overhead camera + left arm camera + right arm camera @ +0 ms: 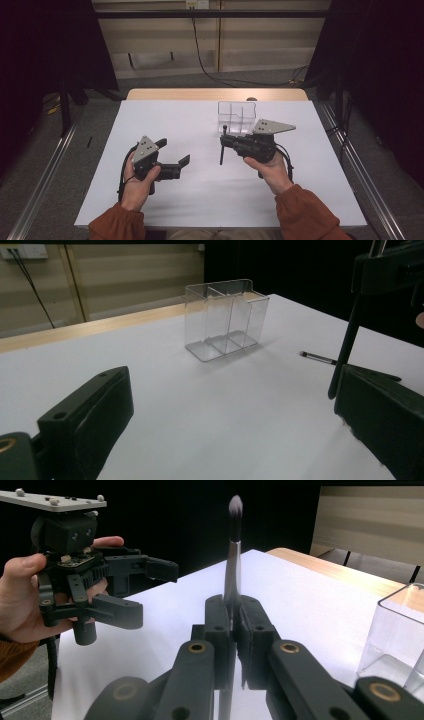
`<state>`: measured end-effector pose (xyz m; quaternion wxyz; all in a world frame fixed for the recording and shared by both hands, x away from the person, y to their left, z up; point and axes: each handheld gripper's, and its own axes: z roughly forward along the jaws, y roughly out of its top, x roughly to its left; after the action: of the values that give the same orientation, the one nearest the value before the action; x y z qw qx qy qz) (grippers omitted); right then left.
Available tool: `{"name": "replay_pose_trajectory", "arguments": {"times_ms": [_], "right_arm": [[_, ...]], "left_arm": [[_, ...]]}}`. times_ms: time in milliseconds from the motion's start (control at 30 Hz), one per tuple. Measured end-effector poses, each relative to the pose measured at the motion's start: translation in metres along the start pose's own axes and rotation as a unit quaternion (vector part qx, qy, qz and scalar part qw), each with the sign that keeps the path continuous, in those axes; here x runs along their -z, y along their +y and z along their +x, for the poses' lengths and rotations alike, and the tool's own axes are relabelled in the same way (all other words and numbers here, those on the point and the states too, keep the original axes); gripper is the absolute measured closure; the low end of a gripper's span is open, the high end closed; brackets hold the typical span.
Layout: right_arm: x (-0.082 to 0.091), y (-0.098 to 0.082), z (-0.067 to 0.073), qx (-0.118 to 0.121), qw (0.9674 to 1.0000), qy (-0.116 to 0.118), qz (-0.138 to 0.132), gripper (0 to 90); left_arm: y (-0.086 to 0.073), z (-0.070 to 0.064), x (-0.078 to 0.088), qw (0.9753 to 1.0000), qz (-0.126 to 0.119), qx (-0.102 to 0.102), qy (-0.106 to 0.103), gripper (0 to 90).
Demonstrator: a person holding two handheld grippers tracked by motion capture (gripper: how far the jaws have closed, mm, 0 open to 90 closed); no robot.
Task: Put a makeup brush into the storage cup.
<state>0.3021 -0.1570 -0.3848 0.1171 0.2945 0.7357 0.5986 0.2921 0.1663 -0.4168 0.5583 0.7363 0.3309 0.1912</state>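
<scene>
My right gripper (225,142) is shut on a slim black makeup brush (222,150), which it holds about upright just above the white table (200,195). In the right gripper view the brush (234,555) rises from between the closed jaws (234,615) with its bristles on top. A clear divided organizer (237,116) stands just beyond that gripper. My left gripper (174,151) hovers at the left with its jaws wide open and nothing between them (235,385). In its view a second small brush (317,357) lies on the table behind the held brush (347,345).
The organizer (225,317) has several compartments with nothing in them. A wooden strip (215,94) runs along the table's far edge. Dark curtains hang on both sides, and cables lie on the floor behind.
</scene>
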Motion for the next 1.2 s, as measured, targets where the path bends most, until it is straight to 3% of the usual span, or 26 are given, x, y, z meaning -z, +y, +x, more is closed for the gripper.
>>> {"name": "replay_pose_trajectory", "arguments": {"times_ms": [133,333,567,700,933,1100,1200], "right_arm": [[0.001,0.000,-0.001,-0.002,1.0000,-0.002,-0.002,83.8],[0.002,0.001,-0.002,-0.002,1.0000,-0.006,-0.003,83.8],[0.004,0.004,-0.007,-0.003,0.9998,-0.018,-0.009,83.8],[0.005,0.007,-0.009,-0.001,0.9997,-0.022,-0.013,83.8],[0.005,0.013,-0.019,-0.009,0.9992,-0.037,-0.016,83.8],[0.002,0.027,-0.022,0.002,0.9988,-0.044,-0.022,83.8],[0.000,0.033,-0.028,0.005,0.9983,-0.052,-0.026,83.8]], "left_arm": [[-0.005,0.003,0.009,1.0000,-0.005,0.001,0.000,2.4],[-0.015,0.016,0.027,0.9996,-0.010,0.021,0.016,2.4],[-0.022,0.026,0.052,0.9979,-0.040,0.028,0.042,2.4],[-0.028,0.029,0.062,0.9976,-0.038,0.031,0.048,2.4],[-0.039,0.030,0.070,0.9977,-0.030,0.023,0.057,2.3],[-0.042,0.035,0.073,0.9971,-0.043,0.032,0.054,2.0],[-0.043,0.036,0.075,0.9966,-0.045,0.030,0.063,2.0]]}}
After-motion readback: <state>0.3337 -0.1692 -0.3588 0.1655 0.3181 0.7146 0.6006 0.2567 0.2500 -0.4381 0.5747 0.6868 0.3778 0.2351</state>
